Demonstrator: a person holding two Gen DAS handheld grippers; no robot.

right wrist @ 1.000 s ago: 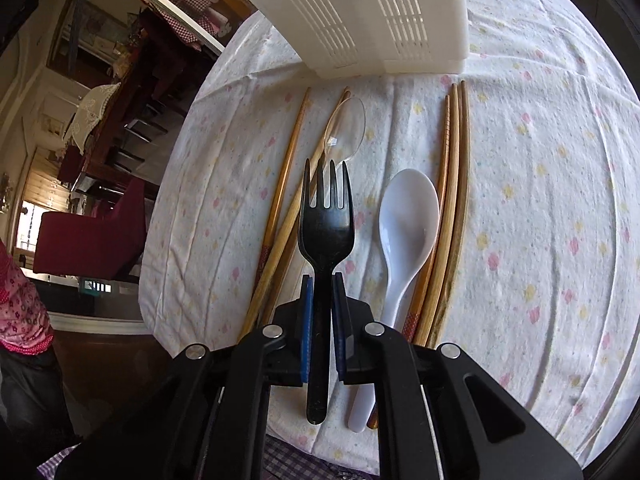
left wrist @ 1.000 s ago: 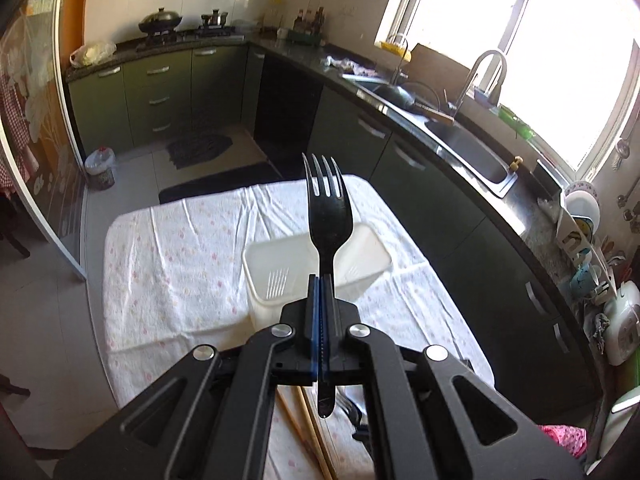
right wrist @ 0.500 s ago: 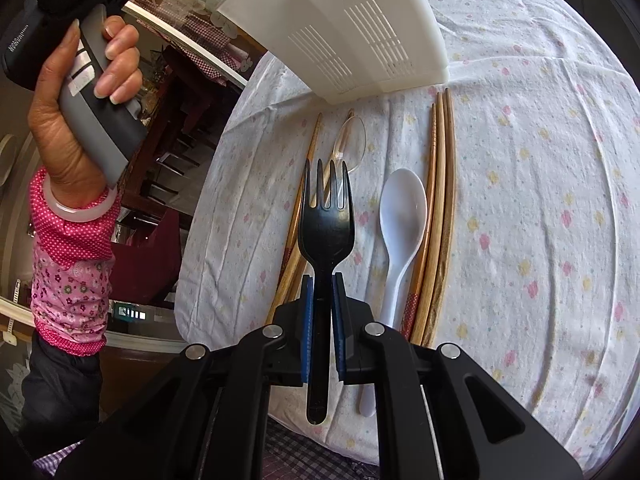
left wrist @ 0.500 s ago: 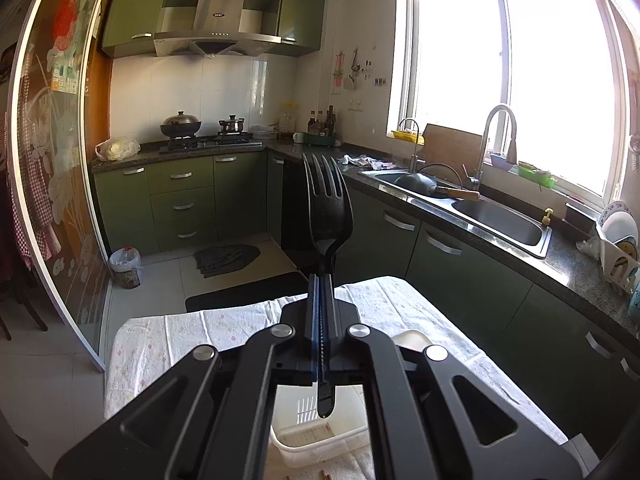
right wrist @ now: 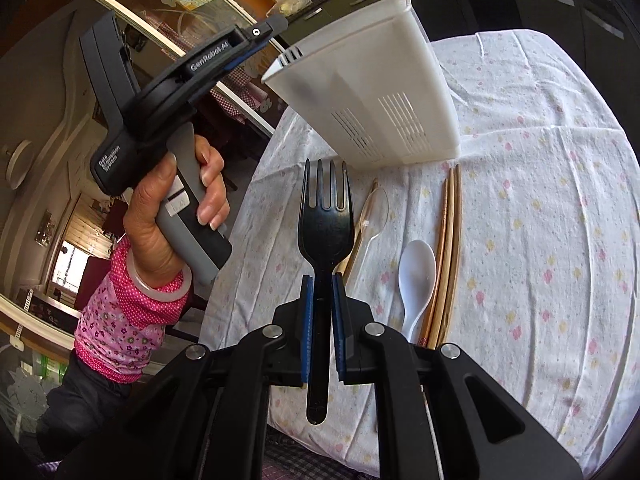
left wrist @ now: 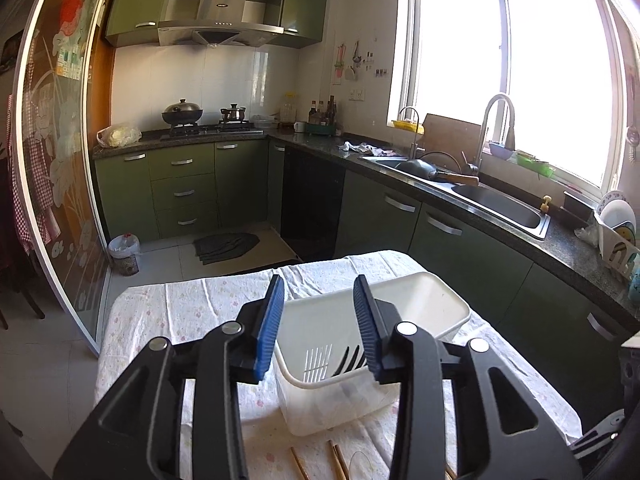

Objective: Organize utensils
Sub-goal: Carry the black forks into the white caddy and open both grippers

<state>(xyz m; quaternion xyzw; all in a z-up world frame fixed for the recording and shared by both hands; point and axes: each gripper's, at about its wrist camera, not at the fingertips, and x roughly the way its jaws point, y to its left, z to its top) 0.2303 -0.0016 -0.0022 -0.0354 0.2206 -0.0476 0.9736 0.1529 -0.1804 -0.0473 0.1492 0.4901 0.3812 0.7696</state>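
Right wrist view: one black fork in clamped right jaws, one white spoon, left jaws just parted, empty.

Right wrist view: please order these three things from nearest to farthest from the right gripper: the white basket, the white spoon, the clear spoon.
1. White spoon: on the cloth just right of the right gripper, which is shut on a black fork.
2. Clear spoon: farther up the cloth, right of the fork's head.
3. White basket: farthest, beyond the fork's tines.
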